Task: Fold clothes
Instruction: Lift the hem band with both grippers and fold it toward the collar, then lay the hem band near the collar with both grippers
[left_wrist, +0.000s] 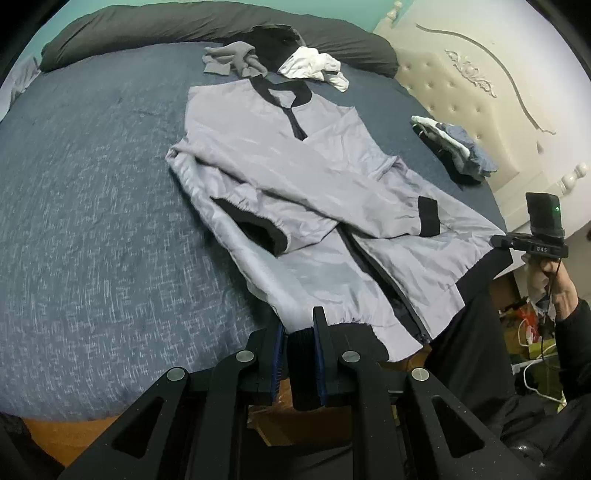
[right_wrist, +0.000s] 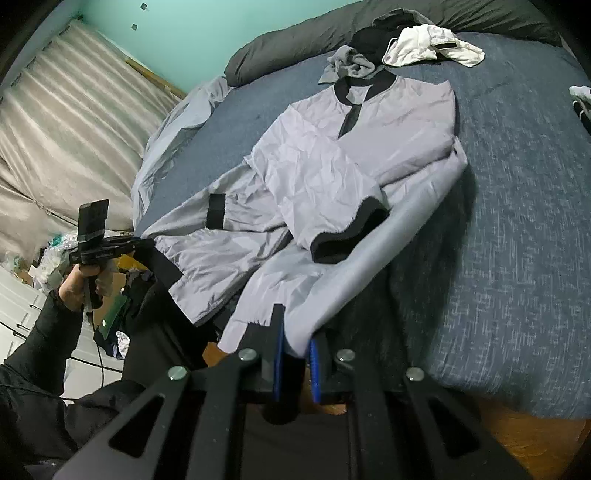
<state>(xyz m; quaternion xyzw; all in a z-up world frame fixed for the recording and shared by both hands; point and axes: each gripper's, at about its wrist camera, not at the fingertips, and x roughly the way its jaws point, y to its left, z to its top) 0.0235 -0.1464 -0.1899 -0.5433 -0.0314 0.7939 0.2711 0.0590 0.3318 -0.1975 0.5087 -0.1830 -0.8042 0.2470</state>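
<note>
Left wrist view: my left gripper (left_wrist: 300, 354) clamps the black hem of the grey jacket (left_wrist: 306, 177), spread on the blue bed (left_wrist: 92, 221), sleeves crossed.

Right wrist view: my right gripper (right_wrist: 295, 363) pinches the hem's other corner; white garment (right_wrist: 424, 44) beyond the collar.

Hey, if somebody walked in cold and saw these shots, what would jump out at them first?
A light grey jacket with black collar, cuffs and hem lies spread across the blue bedspread, sleeves folded over its front. The left claw and the right claw each pinch its bottom hem at the near edge. A small heap of grey, black and white clothes sits beyond the collar.
</note>
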